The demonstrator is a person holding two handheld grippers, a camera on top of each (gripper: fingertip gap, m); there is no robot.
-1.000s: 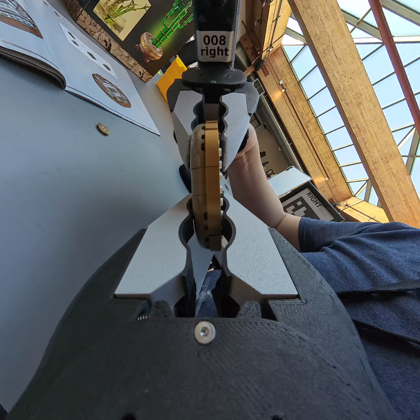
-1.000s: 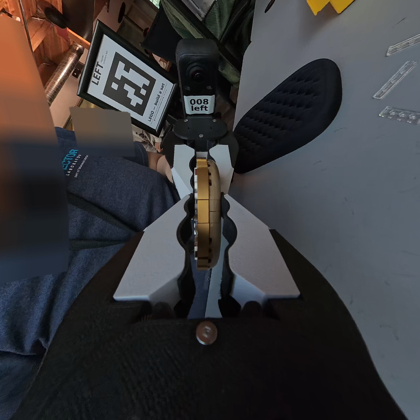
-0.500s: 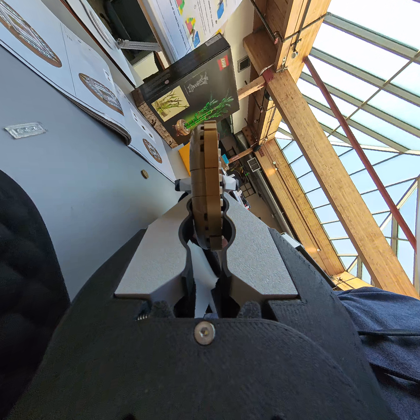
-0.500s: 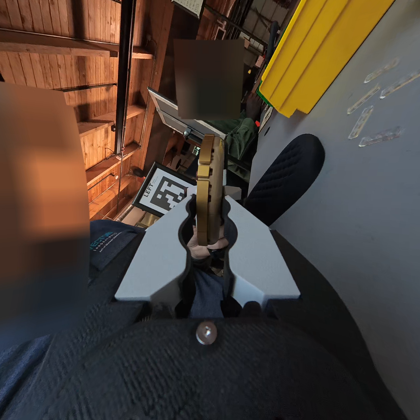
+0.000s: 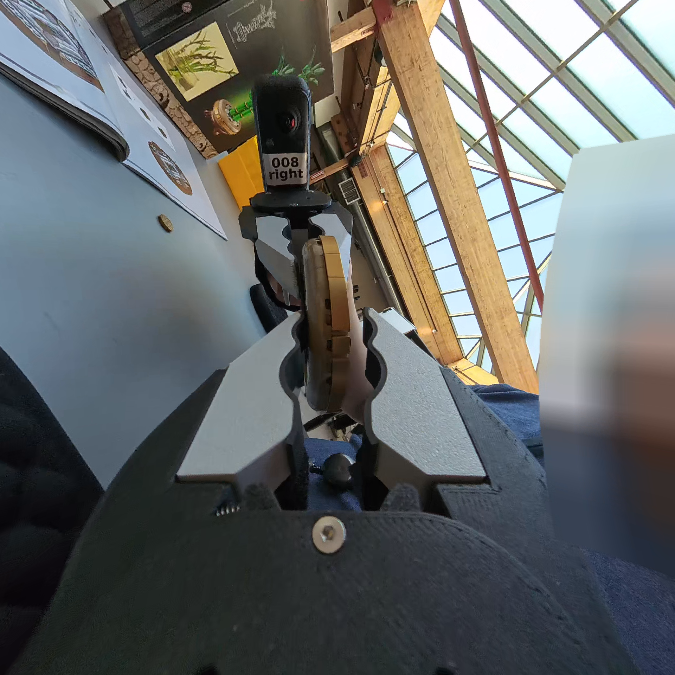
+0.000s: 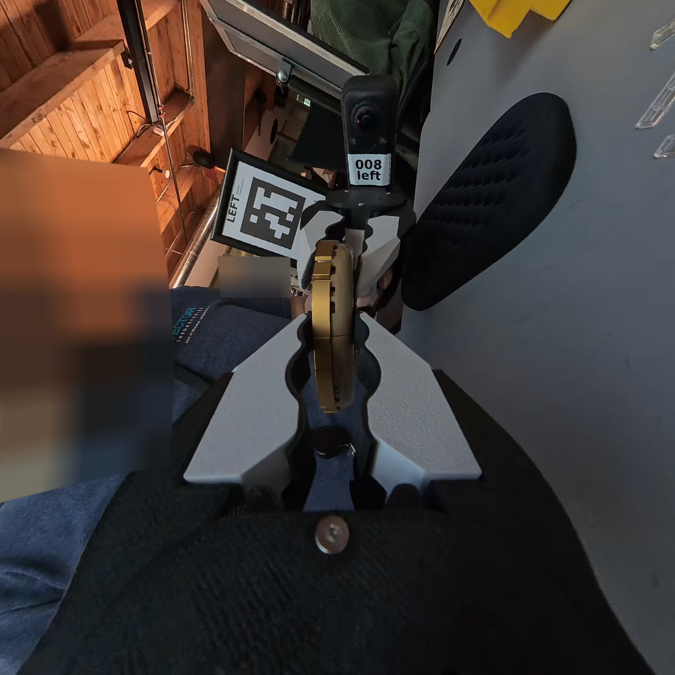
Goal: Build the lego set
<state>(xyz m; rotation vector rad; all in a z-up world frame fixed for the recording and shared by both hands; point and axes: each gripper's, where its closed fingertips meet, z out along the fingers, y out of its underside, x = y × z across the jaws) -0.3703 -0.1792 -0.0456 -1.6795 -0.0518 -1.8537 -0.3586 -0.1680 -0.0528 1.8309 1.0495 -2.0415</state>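
A round tan and gold Lego disc (image 5: pixel 325 328) is held edge-on in the air between the two grippers. In the left wrist view, my left gripper (image 5: pixel 333 317) is open. The disc lies against its left finger, with a clear gap to its right finger (image 5: pixel 376 328). My right gripper (image 5: pixel 310 255) faces it from the far side, shut on the disc's far edge. In the right wrist view, my right gripper (image 6: pixel 332 321) is shut on the disc (image 6: pixel 332 347). The left gripper (image 6: pixel 347 255) stands spread around its far end.
The grey table (image 5: pixel 91 292) holds an open instruction booklet (image 5: pixel 73 80), the Lego box (image 5: pixel 219 54), a yellow bin (image 5: pixel 241 171) and a small round gold piece (image 5: pixel 165 222). A black pad (image 6: pixel 493 201) and clear flat pieces (image 6: pixel 657 106) lie on the table. A person in blue sits behind. Only a small space, under 4 cm, lies between the two pairs of fingers.
My left gripper's fingers were closed on the disc earlier and have now opened off it. My right gripper keeps its hold on the disc.
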